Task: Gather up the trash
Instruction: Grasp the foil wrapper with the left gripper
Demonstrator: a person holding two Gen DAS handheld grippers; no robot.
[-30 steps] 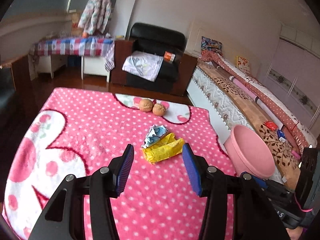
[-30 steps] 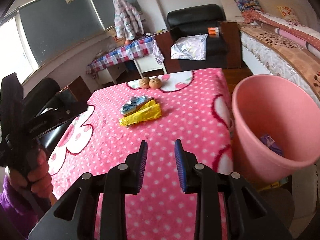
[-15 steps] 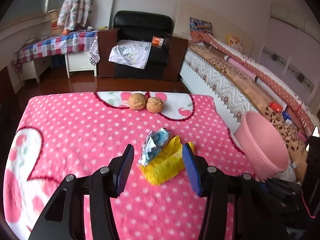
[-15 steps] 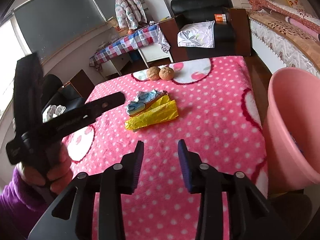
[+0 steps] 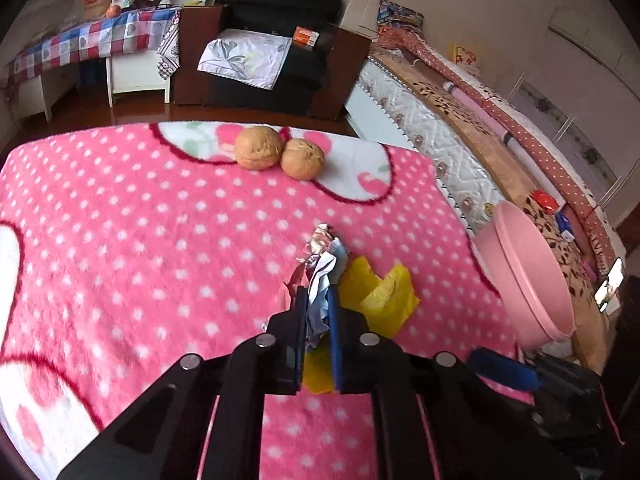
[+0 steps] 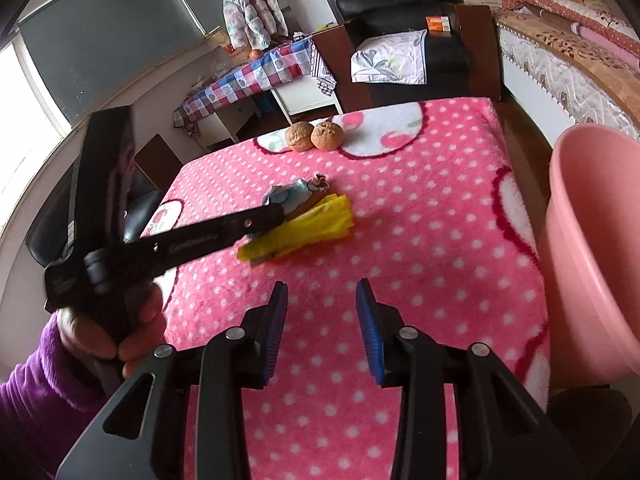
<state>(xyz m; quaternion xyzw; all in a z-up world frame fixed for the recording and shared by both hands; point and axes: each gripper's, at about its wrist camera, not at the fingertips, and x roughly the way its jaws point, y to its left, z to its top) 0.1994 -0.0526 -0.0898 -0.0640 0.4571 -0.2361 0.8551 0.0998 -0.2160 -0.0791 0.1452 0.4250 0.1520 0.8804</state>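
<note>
Two black plastic grippers: the left gripper (image 5: 318,316) and right gripper (image 6: 322,332) have blue ribbed finger pads and round silver screws. A fuzzy purple sleeve (image 6: 36,392) fills the lower-left corner.

- The crumpled wrapper (image 5: 320,276) is hidden in its lower part, lying between the fingers of the left gripper (image 5: 318,312), whose jaws are closing on it.
- The yellow bag (image 5: 380,296) is partly covered by that gripper; its near end cannot be seen.
- The pink bin (image 6: 592,240) is cut off at the three o'clock edge of the right wrist view; its inside is not shown.
- The left hand (image 6: 120,332) is mostly covered by the gripper's handle.
- The small box (image 5: 306,36) on the armchair carries print too small to read.
</note>
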